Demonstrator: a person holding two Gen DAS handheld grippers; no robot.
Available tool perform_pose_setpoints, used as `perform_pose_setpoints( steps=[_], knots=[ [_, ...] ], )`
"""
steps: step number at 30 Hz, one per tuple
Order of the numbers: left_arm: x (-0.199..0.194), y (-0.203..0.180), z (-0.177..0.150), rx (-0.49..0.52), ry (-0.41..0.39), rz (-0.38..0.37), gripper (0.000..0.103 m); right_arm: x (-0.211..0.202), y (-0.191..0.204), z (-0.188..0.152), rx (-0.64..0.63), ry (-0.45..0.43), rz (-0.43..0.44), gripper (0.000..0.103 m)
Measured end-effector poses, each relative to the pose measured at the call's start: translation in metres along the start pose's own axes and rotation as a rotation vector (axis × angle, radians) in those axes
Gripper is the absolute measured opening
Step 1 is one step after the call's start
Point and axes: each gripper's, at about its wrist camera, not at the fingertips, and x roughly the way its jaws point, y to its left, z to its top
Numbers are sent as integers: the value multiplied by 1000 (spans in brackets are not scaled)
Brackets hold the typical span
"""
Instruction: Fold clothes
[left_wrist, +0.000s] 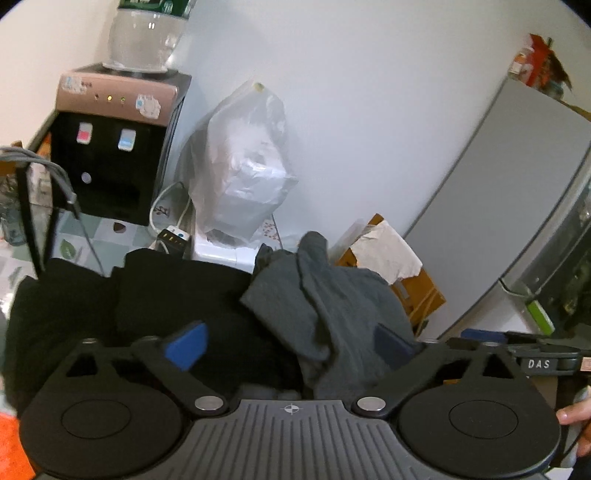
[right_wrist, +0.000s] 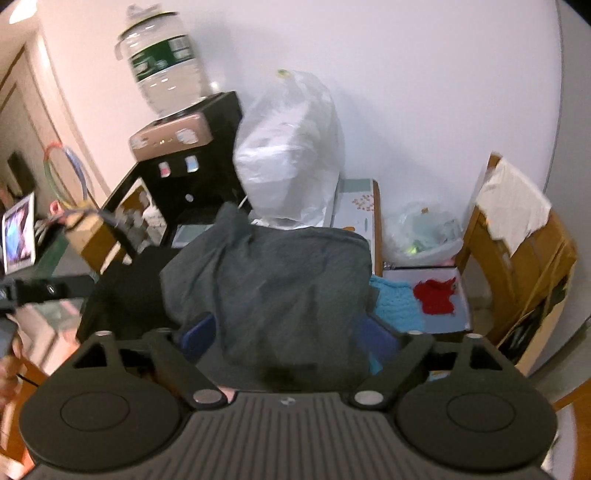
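Left gripper: the left gripper (left_wrist: 291, 349) has its blue-padded fingers (left_wrist: 186, 349) spread wide apart, released, with nothing pinched between them.
Grey garment, left view: a crumpled dark grey knit garment (left_wrist: 325, 295) lies heaped between and ahead of the fingers, draped over the right pad; its bunched top edge stands up in the middle of the view.
Black garment: a black cloth garment (left_wrist: 155, 295) lies spread to the left of the grey one, touching it, under the left finger.
Right gripper: the right gripper (right_wrist: 291, 341) also has its dark blue pads (right_wrist: 197, 338) set wide apart, unclenched; the grey cloth bulges between them, and whether either pad presses on it cannot be told.
Grey garment, right view: the same dark grey knit garment (right_wrist: 273, 288) fills the centre as a rounded mound, with the black garment (right_wrist: 129, 291) showing at its left edge.
Table: a table with a pale patterned cover (right_wrist: 360, 210) carries the clothes; its bare corner shows behind the mound.
Water dispenser: a pink-topped black water dispenser (left_wrist: 110, 147) with a clear bottle stands at the back left, against the white wall.
Plastic bag: a white translucent plastic bag (left_wrist: 247, 166) sits just right of the dispenser.
Box: an open box (right_wrist: 461, 295) beside the table holds a turquoise knit piece (right_wrist: 397, 302) and a red knit piece (right_wrist: 436, 297).
Chair: a wooden chair (right_wrist: 517, 266) with a white cloth over its back stands at the right.
Refrigerator: a grey refrigerator (left_wrist: 517, 206) is at the far right of the left view.
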Motion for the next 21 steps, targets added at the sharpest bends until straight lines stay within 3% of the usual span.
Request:
perform_pose_setpoints(
  steps=[4,11,21],
  knots=[
    [-40,-12,-19,57,-4,24,103,-37,31,-21,-36,-15,-15,102],
    [-96,-21,-64,139,20,54,103,-85,75,-66,-19,-24,-8,103],
    [-131,-5,-136,171,55,105,103,-111,134,-139,-72,-39,-111,103]
  ],
)
